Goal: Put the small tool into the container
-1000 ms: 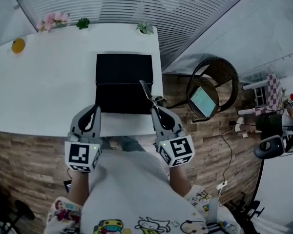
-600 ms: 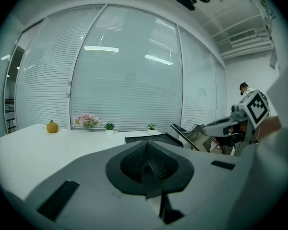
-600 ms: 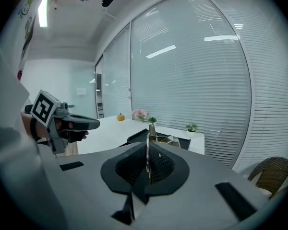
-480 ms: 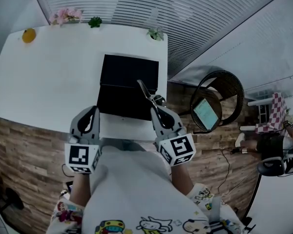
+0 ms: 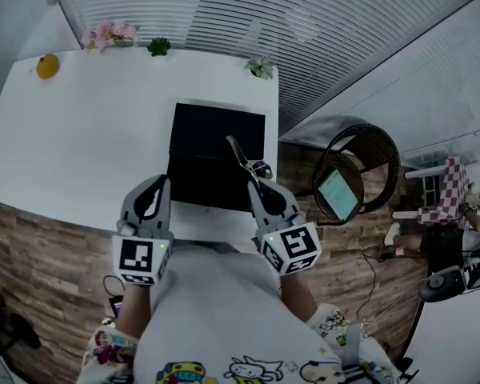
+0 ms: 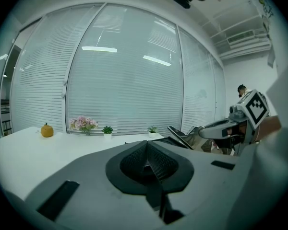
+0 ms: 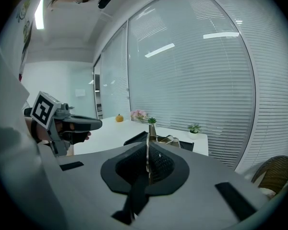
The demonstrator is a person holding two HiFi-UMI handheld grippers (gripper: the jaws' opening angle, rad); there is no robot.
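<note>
Small tool (image 5: 241, 158) held over the container (image 5: 198, 133), drop not yet made.
The right gripper (image 5: 258, 184) pinches the tool's near end, its tip slanting far-left above the black container on the white table (image 5: 80, 134). The left gripper (image 5: 161, 182), jaws pressed together on nothing, hovers near-left. Next likely calls for 1 lowering move, then spreading the jaws.

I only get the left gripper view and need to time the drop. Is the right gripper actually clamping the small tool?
Observer: Yes. The right gripper view shows the right gripper with its jaws shut on the small tool, a thin metal piece.
Operator: Is it over the container?
Observer: In the head view, the tool sticks out over the right part of the black container.
Operator: Where is my left gripper?
Observer: The head view shows the left gripper over the white table, beside the container's left edge.
</note>
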